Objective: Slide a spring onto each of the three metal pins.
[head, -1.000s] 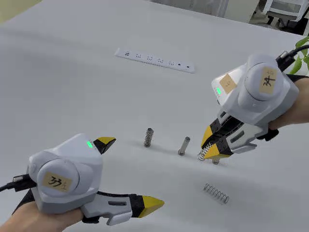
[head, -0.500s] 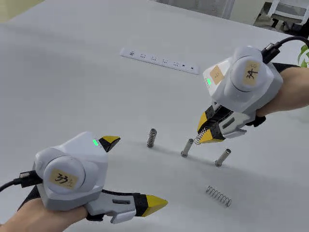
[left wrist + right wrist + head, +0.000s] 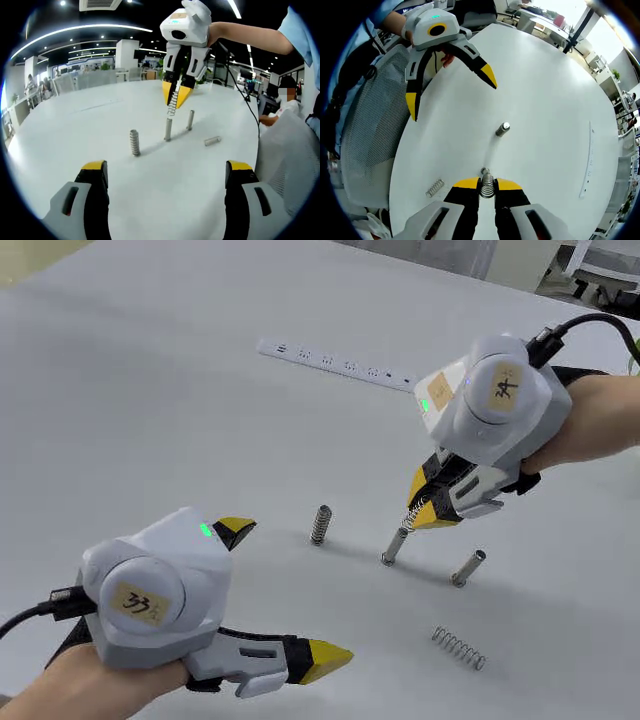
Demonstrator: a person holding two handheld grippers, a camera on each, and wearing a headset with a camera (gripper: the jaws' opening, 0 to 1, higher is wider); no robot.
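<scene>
Three metal pins stand in a row on the white table. A spring sits on the left pin (image 3: 320, 525) (image 3: 134, 142) (image 3: 502, 128). My right gripper (image 3: 420, 514) (image 3: 175, 97) (image 3: 486, 184) is shut on a second spring (image 3: 412, 518) (image 3: 172, 105) (image 3: 486, 186), whose lower end is at the top of the middle pin (image 3: 394, 546) (image 3: 168, 129). The right pin (image 3: 467, 568) (image 3: 190, 120) is bare. A third spring (image 3: 459, 648) (image 3: 212, 141) (image 3: 435, 187) lies loose on the table. My left gripper (image 3: 285, 595) (image 3: 167, 170) (image 3: 451, 92) hovers open at the near left, holding nothing.
A white power strip (image 3: 335, 363) (image 3: 587, 160) lies at the far side of the table (image 3: 150, 420). A mesh office chair (image 3: 370, 140) stands by the table's near edge. Desks and people are in the background.
My right gripper has carried the spring from above the right pin leftward to the top of the middle pin. The left gripper has held about still.
</scene>
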